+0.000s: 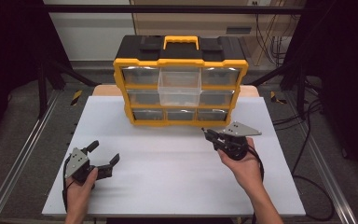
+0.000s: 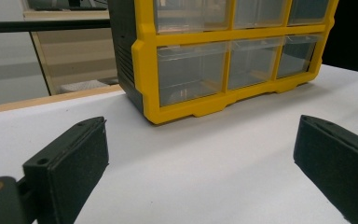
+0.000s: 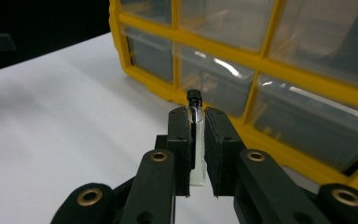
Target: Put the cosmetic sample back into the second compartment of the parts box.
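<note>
Between the right gripper (image 3: 196,154) jaws, a clear vial (image 3: 196,140) stands lengthwise, black cap outward.

Work cell, surroundings: dim room, lit table at centre.
White table top (image 1: 177,182) on a light wooden board (image 1: 103,90); grey floor (image 1: 23,121) either side, with metal rails (image 1: 16,165) running along it and yellow-black hazard tape (image 1: 76,97) marks. Black frame bar (image 1: 168,9) overhead, dark curtains at both sides, pale wall (image 1: 88,32) and beige panel (image 1: 191,21) behind, black cables (image 1: 303,154) at right.
</note>
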`<state>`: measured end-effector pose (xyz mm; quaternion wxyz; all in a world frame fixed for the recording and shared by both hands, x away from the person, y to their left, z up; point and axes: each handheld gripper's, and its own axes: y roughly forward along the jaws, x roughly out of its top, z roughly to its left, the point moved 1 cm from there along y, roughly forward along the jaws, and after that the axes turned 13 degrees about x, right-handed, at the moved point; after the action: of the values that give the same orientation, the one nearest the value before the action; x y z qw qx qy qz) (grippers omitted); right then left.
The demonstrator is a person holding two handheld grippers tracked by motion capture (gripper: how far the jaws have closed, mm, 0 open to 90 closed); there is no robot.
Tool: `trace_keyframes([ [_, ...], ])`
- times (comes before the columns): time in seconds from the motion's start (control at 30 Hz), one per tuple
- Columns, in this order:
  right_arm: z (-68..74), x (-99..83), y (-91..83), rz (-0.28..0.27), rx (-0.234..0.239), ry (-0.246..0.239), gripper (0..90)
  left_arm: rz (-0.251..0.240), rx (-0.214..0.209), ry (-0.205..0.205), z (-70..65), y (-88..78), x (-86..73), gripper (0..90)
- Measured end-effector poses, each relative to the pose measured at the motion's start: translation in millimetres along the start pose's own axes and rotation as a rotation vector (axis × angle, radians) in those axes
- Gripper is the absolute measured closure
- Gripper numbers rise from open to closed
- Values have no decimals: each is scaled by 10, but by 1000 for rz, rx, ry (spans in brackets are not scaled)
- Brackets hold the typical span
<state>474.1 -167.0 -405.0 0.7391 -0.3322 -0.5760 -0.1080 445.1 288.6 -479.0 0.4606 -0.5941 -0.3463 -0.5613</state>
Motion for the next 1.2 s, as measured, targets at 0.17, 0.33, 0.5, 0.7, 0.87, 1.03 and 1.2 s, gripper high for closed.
trace_keyframes([
  [0.17,-17,238,-197,-23,1,-33,810,-2,2,-2,1,4,8,29],
  [0.33,-24,488,-352,-46,-28,-63,810,-4,-2,1,-25,6,18,29],
  [0.5,-8,748,-461,-62,-45,-100,810,-4,-3,4,-24,1,14,29],
  [0.7,28,935,-504,-86,-36,-111,810,-4,0,2,-16,4,10,29],
  [0.87,60,1131,-528,-96,-36,-146,810,-5,0,4,-18,3,13,29],
  [1.03,92,1337,-574,-121,-25,-165,810,-4,1,5,-19,10,14,29],
  [1.2,87,1492,-586,-136,-28,-182,810,-5,0,12,-27,11,16,29],
])
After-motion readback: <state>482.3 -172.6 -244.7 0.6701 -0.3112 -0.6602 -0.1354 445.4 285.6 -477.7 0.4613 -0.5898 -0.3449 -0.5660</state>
